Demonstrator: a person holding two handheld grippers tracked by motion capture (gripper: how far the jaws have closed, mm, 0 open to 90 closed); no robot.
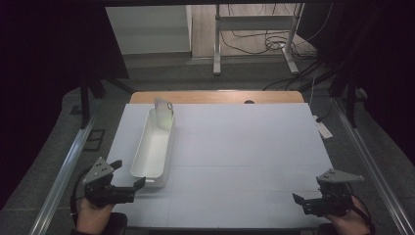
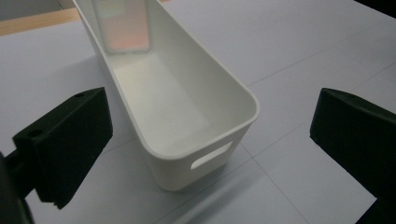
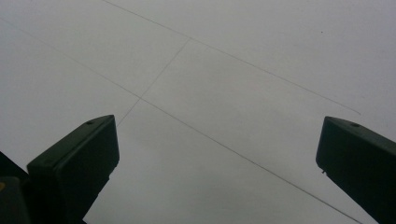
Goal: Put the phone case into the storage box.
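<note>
The left gripper (image 2: 210, 140) has its jaws wide apart and holds nothing; the near end of a long white bin (image 2: 196, 135) sits between them, apparently untouched. A phone (image 2: 122, 25) leans at the bin's far end. The right gripper (image 3: 217, 163), jaws equally spread, hangs empty over bare table (image 3: 224, 70).

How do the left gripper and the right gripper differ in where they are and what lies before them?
The left gripper sits at the table's near left, close to the white bin; the right gripper sits at the near right, far from it. In its own view, the left gripper faces the bin's end with the handle slot; the right gripper faces bare table. Both are open, hold nothing and are held by a hand.
</note>
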